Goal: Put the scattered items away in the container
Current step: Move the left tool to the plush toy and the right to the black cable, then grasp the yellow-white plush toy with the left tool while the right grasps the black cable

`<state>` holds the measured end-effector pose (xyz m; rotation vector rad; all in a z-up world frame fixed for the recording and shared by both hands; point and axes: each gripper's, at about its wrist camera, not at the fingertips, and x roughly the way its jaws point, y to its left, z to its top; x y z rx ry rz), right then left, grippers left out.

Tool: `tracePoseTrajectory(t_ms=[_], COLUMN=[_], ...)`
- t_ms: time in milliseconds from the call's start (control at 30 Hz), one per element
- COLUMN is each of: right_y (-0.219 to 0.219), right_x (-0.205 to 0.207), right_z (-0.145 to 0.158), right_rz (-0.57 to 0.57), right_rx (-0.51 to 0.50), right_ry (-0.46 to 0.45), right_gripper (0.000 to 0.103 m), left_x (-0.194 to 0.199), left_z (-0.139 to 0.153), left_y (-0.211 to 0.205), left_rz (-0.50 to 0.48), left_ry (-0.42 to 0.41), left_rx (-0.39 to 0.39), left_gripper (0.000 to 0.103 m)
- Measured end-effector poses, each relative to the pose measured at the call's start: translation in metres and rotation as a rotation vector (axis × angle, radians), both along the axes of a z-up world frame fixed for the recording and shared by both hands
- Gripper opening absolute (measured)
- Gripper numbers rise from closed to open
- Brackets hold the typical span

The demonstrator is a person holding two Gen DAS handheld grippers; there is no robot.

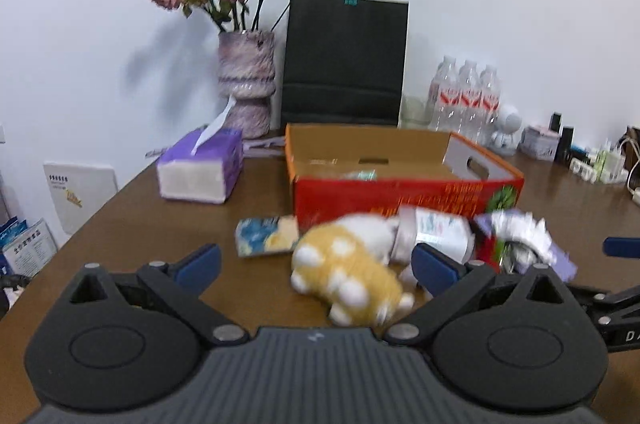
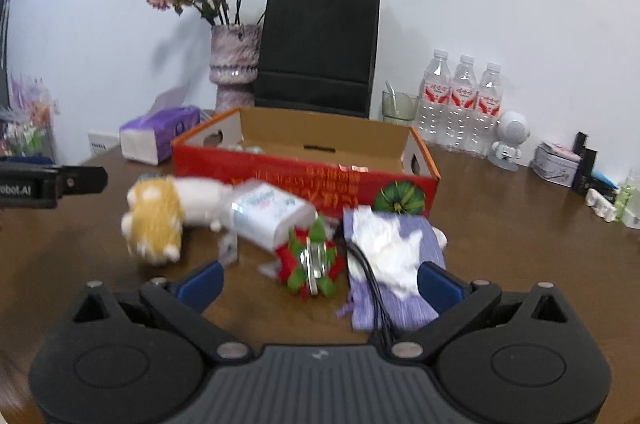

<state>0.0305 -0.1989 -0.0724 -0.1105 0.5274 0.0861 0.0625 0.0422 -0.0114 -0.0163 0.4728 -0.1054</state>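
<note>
The open red cardboard box (image 2: 304, 180) sits mid-table, and the scattered items lie in a row just in front of its near wall: a yellow-and-white plush toy (image 2: 158, 220) toward the box's left end, a white plastic bottle (image 2: 268, 214) on its side touching the toy, a red-and-green ornament (image 2: 312, 260), and a purple cloth (image 2: 394, 264) with crumpled white tissue on it near the box's right end. A blue-and-yellow sponge (image 1: 266, 236) lies at the box's left front corner. Nearer than all these, the left gripper (image 1: 316, 266) and right gripper (image 2: 320, 282) both hang with jaws spread wide, holding nothing; behind the box stand a black paper bag (image 2: 318, 52) and a vase of dried roses (image 2: 232, 68).
</note>
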Motion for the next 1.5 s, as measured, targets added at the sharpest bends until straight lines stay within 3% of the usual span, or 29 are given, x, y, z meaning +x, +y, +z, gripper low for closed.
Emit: tracePoseTrajectory(t_ms=[433, 667, 1000, 1200, 1333, 1433, 1500], right_y=[-0.015, -0.028, -0.036, -0.033, -0.035, -0.034, -0.031], right_x=[-0.027, -0.026, -0.009, 0.023, 0.047, 0.062, 0.067], right_z=[-0.021, -0.028, -0.04, -0.035, -0.035, -0.04, -0.042], right_rz=[-0.057, -0.084, -0.107, -0.098, -0.081, -0.051, -0.046], right_rx=[0.056, 0.112, 0.118, 0.073, 0.03, 0.031, 0.031], right_ry=[0.007, 0.006, 0.01, -0.004, 0.017, 0.055, 0.062], right_gripper=[0.103, 0.103, 0.102, 0.081, 0.047, 0.028, 0.02], left_x=[-0.019, -0.016, 0.013, 0.058, 0.092, 0.108, 0.113], left_z=[-0.021, -0.023, -0.03, -0.032, -0.04, -0.047, -0.052], left_y=[0.019, 0.016, 0.004, -0.018, -0.008, -0.01, -0.014], left_rz=[0.029, 0.041, 0.05, 0.085, 0.113, 0.129, 0.129], left_ry=[0.061, 0.059, 0.103, 0.181, 0.276, 0.32, 0.331], left_rx=[-0.002, 0.009, 0.008, -0.029, -0.164, -0.179, -0.165], left_gripper=[0.103, 0.103, 0.103, 0.103, 0.103, 0.101, 0.091])
